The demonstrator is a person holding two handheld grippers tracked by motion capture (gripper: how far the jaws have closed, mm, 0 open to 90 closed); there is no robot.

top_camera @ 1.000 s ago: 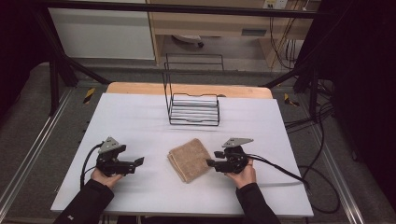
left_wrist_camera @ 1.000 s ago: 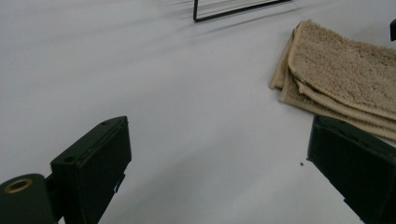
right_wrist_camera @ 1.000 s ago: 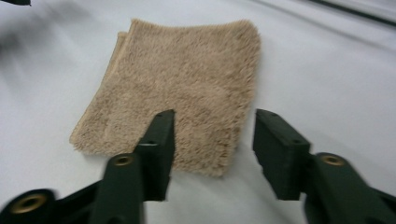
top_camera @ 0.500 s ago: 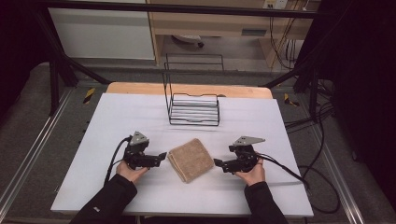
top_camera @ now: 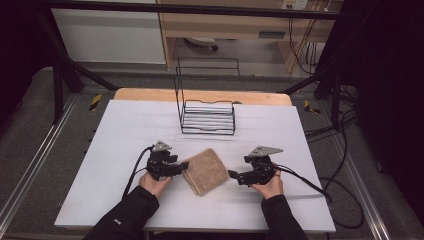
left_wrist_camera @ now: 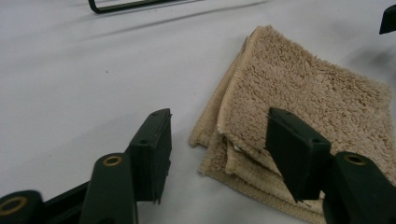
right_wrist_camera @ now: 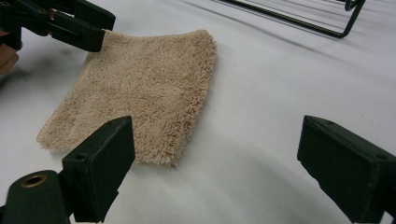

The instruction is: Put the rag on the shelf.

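A folded beige towel (top_camera: 206,171) lies flat on the white table (top_camera: 125,130), between my two grippers. My left gripper (top_camera: 184,165) is at the towel's left edge. In the left gripper view it stands open (left_wrist_camera: 219,154), with the layered corner of the towel (left_wrist_camera: 308,98) between its jaws and nothing pinched. My right gripper (top_camera: 232,175) sits just right of the towel, a little apart from it. The right gripper view shows it wide open (right_wrist_camera: 224,168), with the towel (right_wrist_camera: 140,88) ahead of it to the left and the left gripper (right_wrist_camera: 70,23) at the towel's far corner.
A black wire rack (top_camera: 207,117) stands upright behind the towel near the table's far edge, with its base wires in the gripper views (right_wrist_camera: 299,21). Cables trail from both grippers across the table. Black frame posts flank the table.
My left gripper has slid right across the table up to the towel's left edge. My right gripper has shifted only slightly. The towel has stayed in place.
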